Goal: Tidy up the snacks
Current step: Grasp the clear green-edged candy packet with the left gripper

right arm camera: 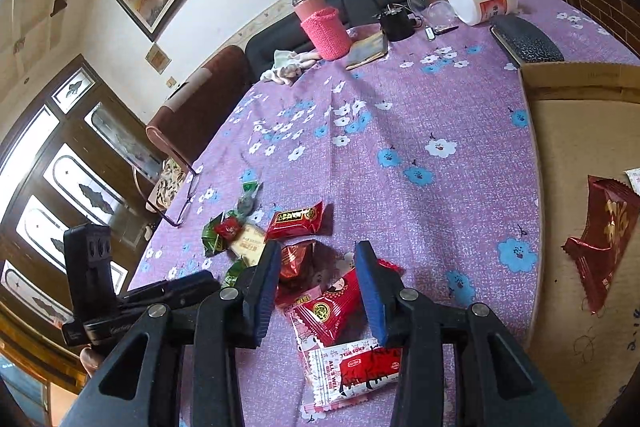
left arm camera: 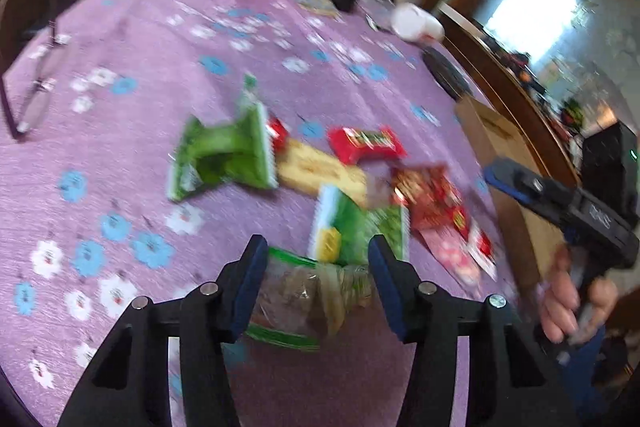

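Left gripper (left arm camera: 318, 263): fingers apart over clear snack bag (left arm camera: 304, 297), contact with it unclear in blur. Right gripper (right arm camera: 316, 281): fingers apart above red snack packet (right arm camera: 332, 307), not gripping. Snack pile (right arm camera: 276, 239) in loose cluster on purple floral table (right arm camera: 400, 131). One red packet (right arm camera: 600, 239) lies in cardboard box (right arm camera: 568, 83) at right.
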